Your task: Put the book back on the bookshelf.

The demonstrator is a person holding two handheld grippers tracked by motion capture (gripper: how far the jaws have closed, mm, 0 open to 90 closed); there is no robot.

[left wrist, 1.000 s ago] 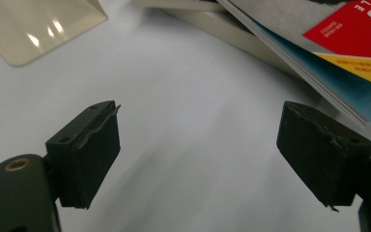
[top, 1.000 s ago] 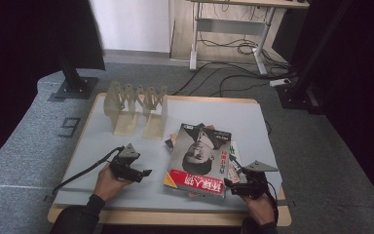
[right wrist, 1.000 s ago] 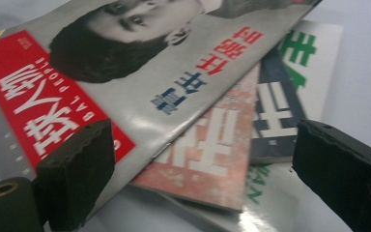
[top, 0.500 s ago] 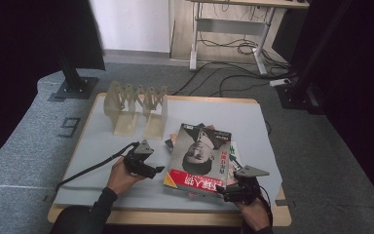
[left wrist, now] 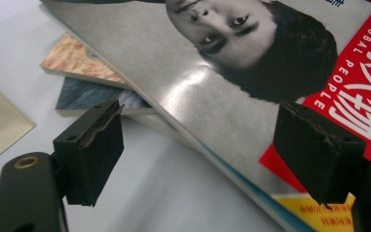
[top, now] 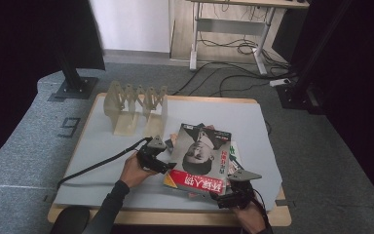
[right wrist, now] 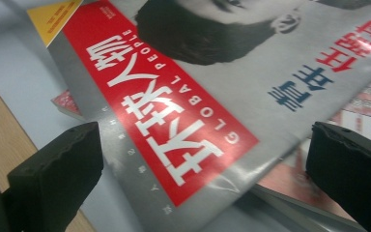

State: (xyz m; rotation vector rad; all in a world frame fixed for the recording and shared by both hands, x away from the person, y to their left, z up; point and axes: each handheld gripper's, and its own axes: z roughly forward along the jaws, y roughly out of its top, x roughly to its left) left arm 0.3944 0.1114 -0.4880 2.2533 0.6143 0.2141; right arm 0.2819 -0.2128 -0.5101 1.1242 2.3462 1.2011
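Over the magazine (top: 200,155) edges, left tongs (top: 168,166) released, right tongs (top: 220,196) just widened, nothing clamped

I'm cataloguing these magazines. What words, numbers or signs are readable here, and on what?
"GLOBAL PEOPLE": on the red band of the top magazine.
Large white Chinese title on that band: legible, not transcribed.
Blue and red Chinese characters: the same.
Yellow corner print: too small.
"6"-like floor mark.

Beige accordion rack (top: 135,108) behind, upright
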